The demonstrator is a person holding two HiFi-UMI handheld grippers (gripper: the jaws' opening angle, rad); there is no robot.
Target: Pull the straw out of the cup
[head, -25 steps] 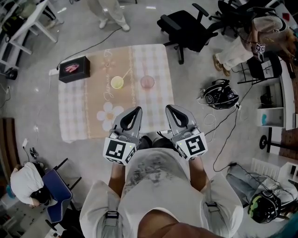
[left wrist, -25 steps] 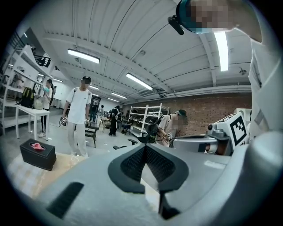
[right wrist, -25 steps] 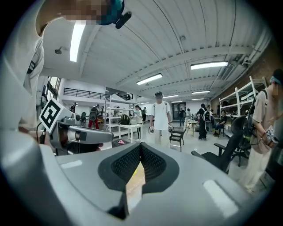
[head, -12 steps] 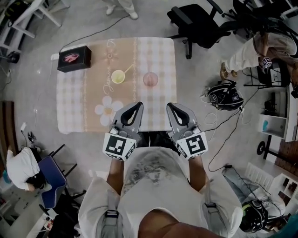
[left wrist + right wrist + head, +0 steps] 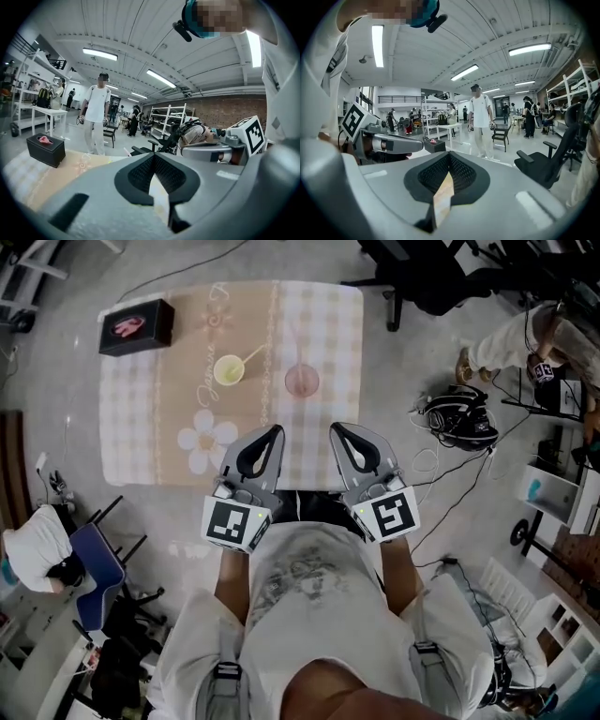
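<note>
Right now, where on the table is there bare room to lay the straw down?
Free: the left strip between black box and flower print; the right edge past the pink cup. Crowded: mid-table, around the yellow cup, its straw and the pink cup.

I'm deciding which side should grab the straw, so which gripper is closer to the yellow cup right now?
Left. The left gripper is short of the yellow cup, slightly to its right; the right gripper is farther right, short of the pink cup.
</note>
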